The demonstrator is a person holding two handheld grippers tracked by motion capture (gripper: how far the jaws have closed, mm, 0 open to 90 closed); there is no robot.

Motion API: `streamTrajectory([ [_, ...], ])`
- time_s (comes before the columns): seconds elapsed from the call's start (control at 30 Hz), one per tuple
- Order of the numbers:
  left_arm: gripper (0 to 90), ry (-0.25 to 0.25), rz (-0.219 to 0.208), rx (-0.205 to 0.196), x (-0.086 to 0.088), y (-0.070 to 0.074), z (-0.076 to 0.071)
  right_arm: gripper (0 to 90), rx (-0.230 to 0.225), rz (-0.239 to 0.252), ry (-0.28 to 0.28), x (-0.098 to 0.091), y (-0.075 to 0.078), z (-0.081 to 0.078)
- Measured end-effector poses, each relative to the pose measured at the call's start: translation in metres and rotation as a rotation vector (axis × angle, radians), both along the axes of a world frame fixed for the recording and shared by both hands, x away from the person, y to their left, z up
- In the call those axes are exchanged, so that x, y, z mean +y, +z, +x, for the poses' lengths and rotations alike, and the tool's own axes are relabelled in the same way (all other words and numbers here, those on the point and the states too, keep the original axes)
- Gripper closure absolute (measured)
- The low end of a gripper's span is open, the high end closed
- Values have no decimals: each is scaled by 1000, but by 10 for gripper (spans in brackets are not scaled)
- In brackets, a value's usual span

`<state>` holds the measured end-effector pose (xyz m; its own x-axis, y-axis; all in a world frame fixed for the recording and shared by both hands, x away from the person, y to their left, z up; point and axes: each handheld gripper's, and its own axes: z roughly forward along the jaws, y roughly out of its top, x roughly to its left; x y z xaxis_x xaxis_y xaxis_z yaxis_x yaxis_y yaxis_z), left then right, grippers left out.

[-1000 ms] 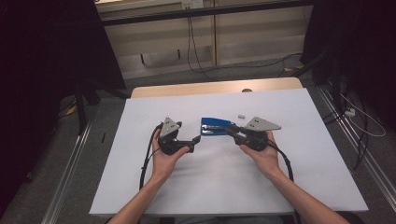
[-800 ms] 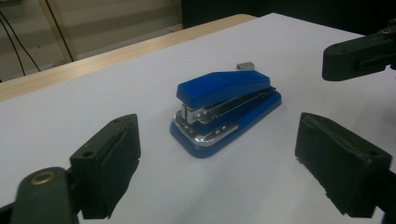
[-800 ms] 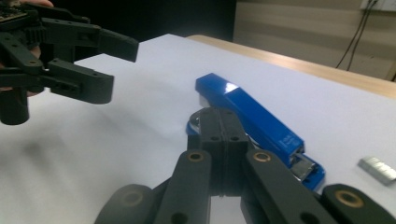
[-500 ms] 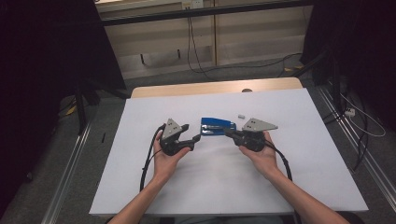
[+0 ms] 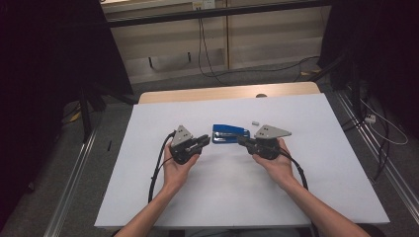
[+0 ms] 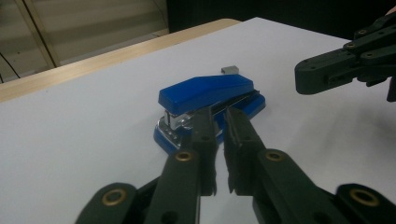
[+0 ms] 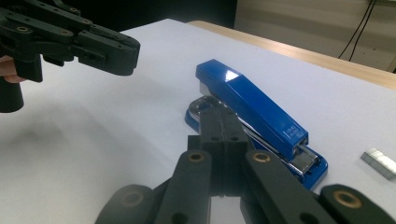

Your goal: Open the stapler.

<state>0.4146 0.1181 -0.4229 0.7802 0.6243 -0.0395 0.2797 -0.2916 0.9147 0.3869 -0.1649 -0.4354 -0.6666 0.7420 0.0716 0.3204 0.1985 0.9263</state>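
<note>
Both handheld black two-jaw grippers flank a glossy blue plastic stapler (image 5: 230, 133) on the white table cover (image 5: 148, 197), seen from the high view: the left gripper (image 5: 203, 141) just beside its left end, the right gripper (image 5: 243, 141) just beside its right end, a small grey strip of staples (image 5: 255, 122) lying apart behind.

From the left gripper view, that gripper's jaws have just been closing and now stand nearly together with nothing between them, tips near the stapler's chrome nose.

From the right gripper view, its jaws are pressed together, empty, over the stapler's base.

This looks like the approach before any grasp; next, the jaws likely must spread to take hold.
</note>
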Motion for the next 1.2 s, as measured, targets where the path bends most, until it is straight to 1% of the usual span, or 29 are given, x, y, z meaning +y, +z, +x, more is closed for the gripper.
streamTrajectory([
  [0.03, 896, -5, 3, -1, 0, -1, 0, 900, 5, 4, 7, 0, 0, 1],
  [0.07, 900, -7, 14, -4, -1, -1, 1, 900, 6, 7, 13, 0, 0, 1],
  [0.1, 900, -1, 23, -7, -1, -2, 2, 900, 8, 5, 18, 0, 0, 1],
  [0.17, 900, 1, 25, -2, -2, -2, 3, 900, 6, 2, 26, 1, 1, 2],
  [0.2, 900, -1, 20, 8, -4, -3, 5, 900, 7, 4, 36, 3, 3, 4],
  [0.23, 900, -8, 38, 12, -5, -3, 6, 900, 11, 6, 41, 5, 4, 6],
  [0.3, 900, -9, 43, 12, -6, -3, 7, 900, 9, 9, 48, 7, 4, 7],
  [0.33, 900, -7, 45, 17, -7, -2, 10, 900, 4, 0, 56, 12, 5, 10],
  [0.47, 900, -3, 51, 23, -10, -3, 16, 900, 21, -14, 62, 21, 4, 15],
  [0.6, 900, 2, 52, 42, -12, -6, 23, 900, 25, -11, 61, 25, 3, 19],
  [0.73, 900, 13, 50, 45, -13, -5, 28, 900, 33, -21, 56, 27, 3, 26],
  [0.77, 900, 18, 41, 43, -14, -4, 33, 900, 37, -21, 55, 28, 2, 27],
  [0.8, 900, 22, 38, 50, -14, -3, 35, 900, 39, -24, 55, 28, 2, 29],
  [0.83, 900, 20, 24, 64, -14, -3, 37, 900, 42, -27, 54, 29, 1, 30],
  [0.9, 900, 21, 19, 65, -16, -2, 39, 900, 48, -30, 57, 32, -2, 33],
  [0.93, 900, 19, 31, 58, -18, -2, 42, 900, 49, -35, 57, 33, -3, 33],
  [0.97, 900, 22, 18, 63, -18, -2, 44, 900, 56, -40, 56, 34, -4, 34],
  [1.0, 900, 29, 8, 60, -18, -3, 45, 900, 61, -44, 57, 35, -4, 35],
  [1.1, 900, 43, 17, 52, -18, -5, 47, 900, 70, -60, 55, 37, -6, 38],
  [1.13, 900, 47, 24, 64, -17, -8, 48, 900, 72, -65, 52, 38, -6, 39],
  [1.2, 900, 51, 30, 71, -15, -10, 49, 900, 78, -75, 50, 39, -7, 41],
])
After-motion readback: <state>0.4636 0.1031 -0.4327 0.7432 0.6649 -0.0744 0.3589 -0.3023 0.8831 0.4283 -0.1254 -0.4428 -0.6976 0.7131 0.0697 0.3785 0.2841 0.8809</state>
